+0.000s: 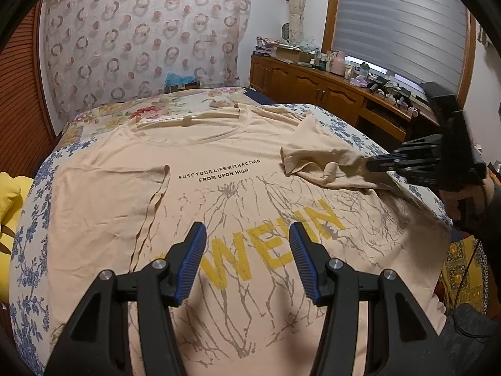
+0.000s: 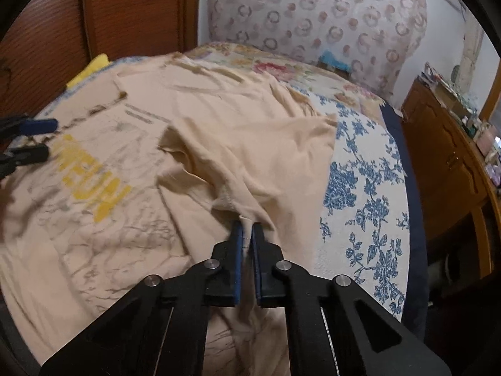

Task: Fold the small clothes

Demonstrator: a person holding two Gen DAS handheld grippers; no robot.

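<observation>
A beige T-shirt (image 1: 219, 156) with yellow letters and a grey crack print lies face up on the bed, collar towards the headboard. Its left side is folded inward along a crease (image 1: 153, 206). My left gripper (image 1: 247, 232) hovers open over the yellow letters with nothing between its blue pads. My right gripper (image 2: 247, 224) is shut on a pinch of fabric by the right sleeve (image 2: 250, 156), which is gathered and pulled over the chest. In the left wrist view the right gripper (image 1: 372, 164) comes in from the right, a hand (image 1: 469, 197) behind it. The left gripper (image 2: 50, 138) shows at the left edge.
A floral quilt (image 2: 360, 188) covers the bed under the shirt. A padded patterned headboard (image 1: 141, 40) stands at the far end. A wooden cabinet (image 1: 313, 87) with clutter runs along the right wall. A yellow pillow (image 1: 9, 203) lies at the bed's left edge.
</observation>
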